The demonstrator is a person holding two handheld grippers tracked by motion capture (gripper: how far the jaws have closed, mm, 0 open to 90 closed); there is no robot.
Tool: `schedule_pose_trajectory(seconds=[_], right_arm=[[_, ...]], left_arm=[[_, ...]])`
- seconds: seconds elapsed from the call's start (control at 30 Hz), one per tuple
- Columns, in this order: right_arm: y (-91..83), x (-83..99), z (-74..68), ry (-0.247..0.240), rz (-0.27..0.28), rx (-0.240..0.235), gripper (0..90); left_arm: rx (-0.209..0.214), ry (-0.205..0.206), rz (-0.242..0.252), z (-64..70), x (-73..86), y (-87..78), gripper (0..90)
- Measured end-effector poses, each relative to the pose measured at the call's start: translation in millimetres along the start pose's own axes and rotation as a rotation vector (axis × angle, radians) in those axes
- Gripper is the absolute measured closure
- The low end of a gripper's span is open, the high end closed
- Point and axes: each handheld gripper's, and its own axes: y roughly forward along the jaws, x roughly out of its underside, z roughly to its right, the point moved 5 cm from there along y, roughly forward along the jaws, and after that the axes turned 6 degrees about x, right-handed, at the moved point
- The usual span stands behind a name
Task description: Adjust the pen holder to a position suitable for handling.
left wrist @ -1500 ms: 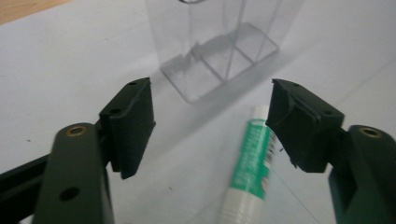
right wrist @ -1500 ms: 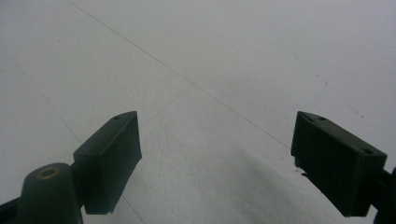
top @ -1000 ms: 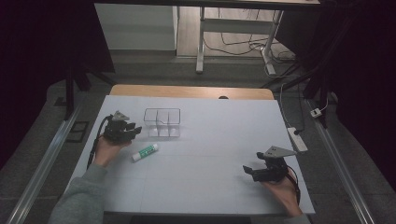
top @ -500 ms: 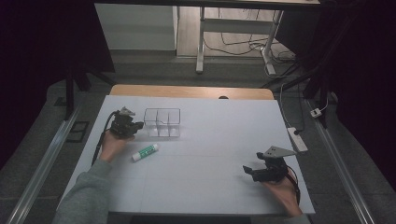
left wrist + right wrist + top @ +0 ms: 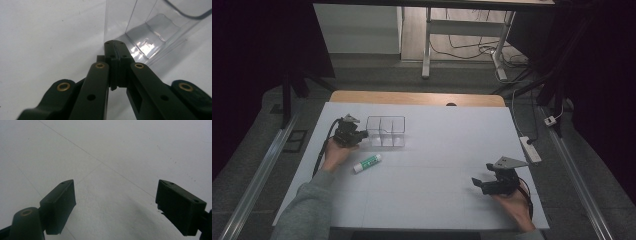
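Because its jaws were pressed together against the near wall of the clear divided box (image 5: 385, 131), toward the desk's far-left corner, the left gripper (image 5: 114, 46) looked set to nudge it. A glue stick (image 5: 367, 163) lay nearby; the right gripper (image 5: 478, 183) waited spread near the front-right corner.

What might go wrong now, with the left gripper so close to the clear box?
1. The left gripper has its fingers shut right at the wall of the clear box. The box looks light, so a push may slide or tip it.
2. The glue stick lies loose beside the left hand and may get knocked and roll away.
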Motion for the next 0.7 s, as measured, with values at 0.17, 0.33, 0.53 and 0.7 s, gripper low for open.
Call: schedule_pose_trajectory(seconds=[0.17,0.33,0.53,0.7], right_arm=[[0.2,0.1,-0.4,0.000,-0.004,0.000,15.3],[0.6,0.3,-0.4,-0.002,-0.006,-0.002,15.4],[0.5,0.4,-0.5,-0.002,-0.006,-0.003,15.3],[1.2,0.9,-1.3,-0.007,-0.015,-0.007,15.6]], left_arm=[[0.012,-0.001,0.003,1.5,-1.9,1.6,88.5],[0.019,0.009,0.004,7.0,-6.5,5.6,88.5],[0.040,0.030,-0.002,15.7,-12.6,11.6,88.5],[0.053,0.038,0.000,22.1,-16.2,16.4,88.5]])
